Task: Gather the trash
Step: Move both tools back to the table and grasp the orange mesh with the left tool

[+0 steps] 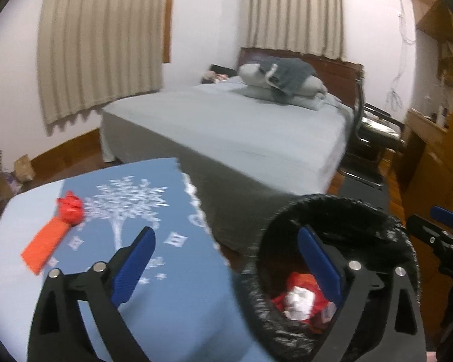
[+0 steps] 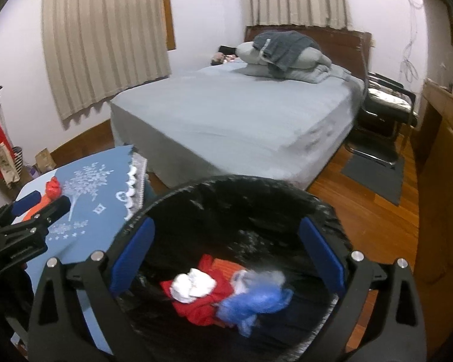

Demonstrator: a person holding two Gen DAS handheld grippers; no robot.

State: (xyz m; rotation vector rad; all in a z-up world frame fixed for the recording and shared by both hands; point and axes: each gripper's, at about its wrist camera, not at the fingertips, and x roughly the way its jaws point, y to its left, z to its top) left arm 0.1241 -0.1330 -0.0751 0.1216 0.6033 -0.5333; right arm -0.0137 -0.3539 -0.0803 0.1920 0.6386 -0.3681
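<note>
Drop step looking done: right claw hanging wide open & empty over lined bin w/ blue bag lying inside, left claw also gaping empty, next grab needing swing to red-orange wrapper sitting on worktop at ~10 o'clock of left claw.

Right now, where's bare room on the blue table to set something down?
Free: the plain pale blue strip of the table nearest the camera, below the white tree print, between the left gripper and the bin. Crowded: the far left, where the red bag and orange wrapper lie.
</note>
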